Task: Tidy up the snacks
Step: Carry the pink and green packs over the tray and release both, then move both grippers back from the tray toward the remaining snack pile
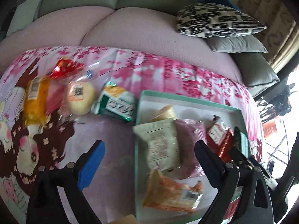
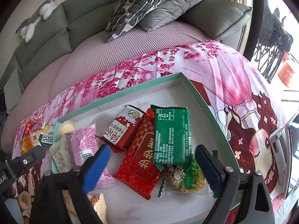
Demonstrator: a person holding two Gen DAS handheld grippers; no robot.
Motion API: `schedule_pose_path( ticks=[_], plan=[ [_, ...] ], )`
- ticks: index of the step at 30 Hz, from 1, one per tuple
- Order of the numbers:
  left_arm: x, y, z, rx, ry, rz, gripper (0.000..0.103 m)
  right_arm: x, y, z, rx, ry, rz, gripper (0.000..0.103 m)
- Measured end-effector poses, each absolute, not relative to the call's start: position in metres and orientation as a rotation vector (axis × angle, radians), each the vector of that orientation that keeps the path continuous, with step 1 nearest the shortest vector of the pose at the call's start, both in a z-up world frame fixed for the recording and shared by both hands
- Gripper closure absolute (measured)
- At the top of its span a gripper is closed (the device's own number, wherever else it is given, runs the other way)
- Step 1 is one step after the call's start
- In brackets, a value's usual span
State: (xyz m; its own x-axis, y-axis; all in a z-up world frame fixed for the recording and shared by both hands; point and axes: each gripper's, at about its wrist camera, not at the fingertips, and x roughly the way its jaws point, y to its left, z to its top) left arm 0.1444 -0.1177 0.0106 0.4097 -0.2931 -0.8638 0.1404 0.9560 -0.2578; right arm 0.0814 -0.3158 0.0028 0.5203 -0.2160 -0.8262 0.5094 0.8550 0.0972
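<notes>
Both pairs of jaws stand wide apart with nothing pinched between them.

From the left wrist, the left gripper (image 1: pixel 149 160) hangs released over the near left edge of the shallow mint-green cardboard box (image 1: pixel 188 103), its blue-padded finger over the pink cherry-blossom printed cloth (image 1: pixel 149 71) and its dark finger over the box. Inside the box lie a pale white paper-look packet (image 1: pixel 160 141), a dusty purple wrapped cake (image 1: pixel 188 140), an orange crinkled wrapper (image 1: pixel 172 194) and small red packets (image 1: pixel 218 136). Still outside, on the cloth to the left, sit a green-and-white foil packet (image 1: pixel 115 102), a round cream bun in clear film (image 1: pixel 80 97), an orange-yellow wrapped snack (image 1: pixel 36 100) and a red crinkled wrapper (image 1: pixel 65 67).

From the right wrist, the right gripper (image 2: pixel 151 166) is likewise released, poised over the box's middle. Directly between its fingers, untouched, lie a flat dark green foil packet (image 2: pixel 171 134), a red gold-printed packet (image 2: pixel 142 160) and, beneath them, a clear-and-green biscuit pack (image 2: pixel 184 179). A pink foil pouch (image 2: pixel 83 141) lies left of the blue finger.

These snacks look light, and their film is probably slick and crackly. The bun and cakes would crush under a hard squeeze, and the biscuits could snap. I would take each across its short width at the filled middle, gently, or by a crimped end seal where the contents are fragile. The green-and-white packet, nearest the box, seems the easiest next pick.
</notes>
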Motion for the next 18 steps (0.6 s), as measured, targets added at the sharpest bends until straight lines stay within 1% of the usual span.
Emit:
schedule_pose_path(
  ticks=[5,13,18],
  plan=[
    [0.140,-0.094,0.009,-0.182,1.084,-0.233,0.007,0.085,-0.307,0.003,0.336,0.928,-0.427,0.000],
    [0.136,-0.057,0.009,-0.201,1.084,-0.141,0.006,0.089,-0.293,-0.001,0.334,0.972,-0.416,0.000],
    [0.134,-0.036,0.006,-0.220,1.088,-0.111,0.006,0.087,-0.285,0.001,0.362,0.961,-0.400,0.000]
  ],
)
